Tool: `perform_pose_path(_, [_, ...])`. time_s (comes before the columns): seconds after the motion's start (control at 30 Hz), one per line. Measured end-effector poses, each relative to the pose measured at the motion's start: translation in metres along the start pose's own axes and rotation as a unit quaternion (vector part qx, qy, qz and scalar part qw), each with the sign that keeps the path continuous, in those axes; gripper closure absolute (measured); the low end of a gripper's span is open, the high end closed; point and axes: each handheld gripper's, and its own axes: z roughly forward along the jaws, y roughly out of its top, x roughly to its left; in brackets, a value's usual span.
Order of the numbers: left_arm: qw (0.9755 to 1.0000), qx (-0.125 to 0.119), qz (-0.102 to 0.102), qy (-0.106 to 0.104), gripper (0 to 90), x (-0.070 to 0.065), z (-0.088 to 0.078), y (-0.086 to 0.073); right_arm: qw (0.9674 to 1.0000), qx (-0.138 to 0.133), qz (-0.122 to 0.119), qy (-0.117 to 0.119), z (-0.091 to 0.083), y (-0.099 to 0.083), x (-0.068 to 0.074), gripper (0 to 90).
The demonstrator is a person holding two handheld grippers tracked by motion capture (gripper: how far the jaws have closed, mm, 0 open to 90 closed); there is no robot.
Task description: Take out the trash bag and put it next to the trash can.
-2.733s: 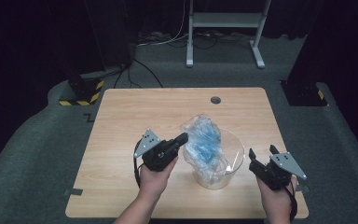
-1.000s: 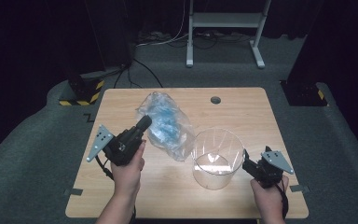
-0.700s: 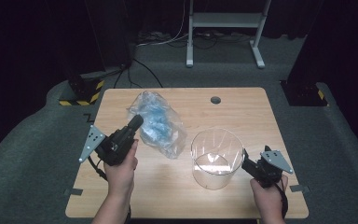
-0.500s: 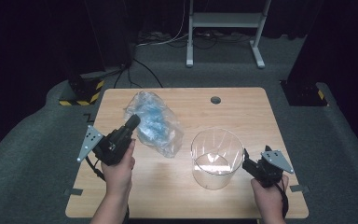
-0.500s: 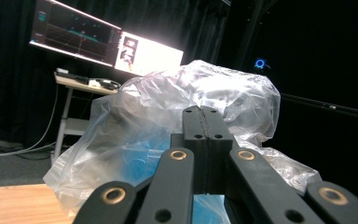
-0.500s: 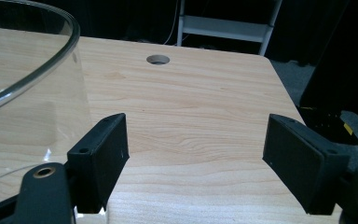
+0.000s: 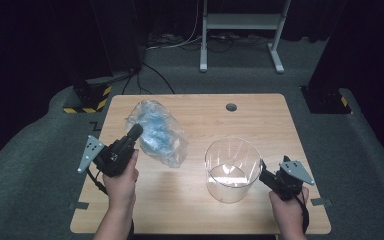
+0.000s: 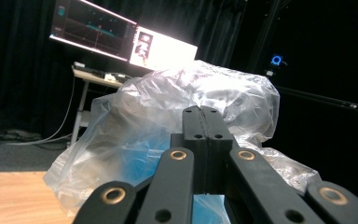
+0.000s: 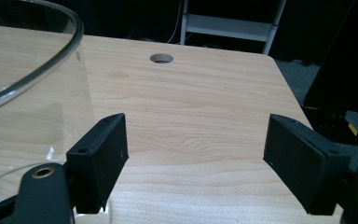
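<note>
In the high view, a clear plastic bag (image 7: 156,132) with blue contents is seen on the left half of the wooden table (image 7: 260,120), pinched at its near edge by the left gripper (image 7: 134,133), while the right gripper (image 7: 261,169) is held just beside a clear glass bowl (image 7: 231,169). In the left gripper view, the jaws are pressed together on the bag's film. In the right gripper view, the jaws are spread wide over bare tabletop, nothing between them, the bowl's wall just left.

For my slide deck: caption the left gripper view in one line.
Left gripper, jaws shut, pinches a clear plastic bag with blue contents above the wooden table.
</note>
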Motion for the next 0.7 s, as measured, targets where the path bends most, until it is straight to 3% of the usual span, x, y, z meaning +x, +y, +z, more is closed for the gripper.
perform_pose_path(0.17, [0.9998,0.014,0.010,0.005,89.6,0.003,0.003,-0.006,1.0000,-0.004,0.000,-0.001,-0.001,0.001,-0.001,21.3])
perform_pose_path(0.4, [0.9992,0.038,0.005,0.013,89.5,0.010,0.008,-0.015,1.0000,-0.004,0.000,-0.001,-0.001,0.001,-0.002,21.0])
perform_pose_path(0.7, [0.9966,0.071,0.019,0.035,89.4,0.021,0.015,-0.030,1.0000,0.000,0.001,-0.001,-0.001,0.000,-0.003,20.9])
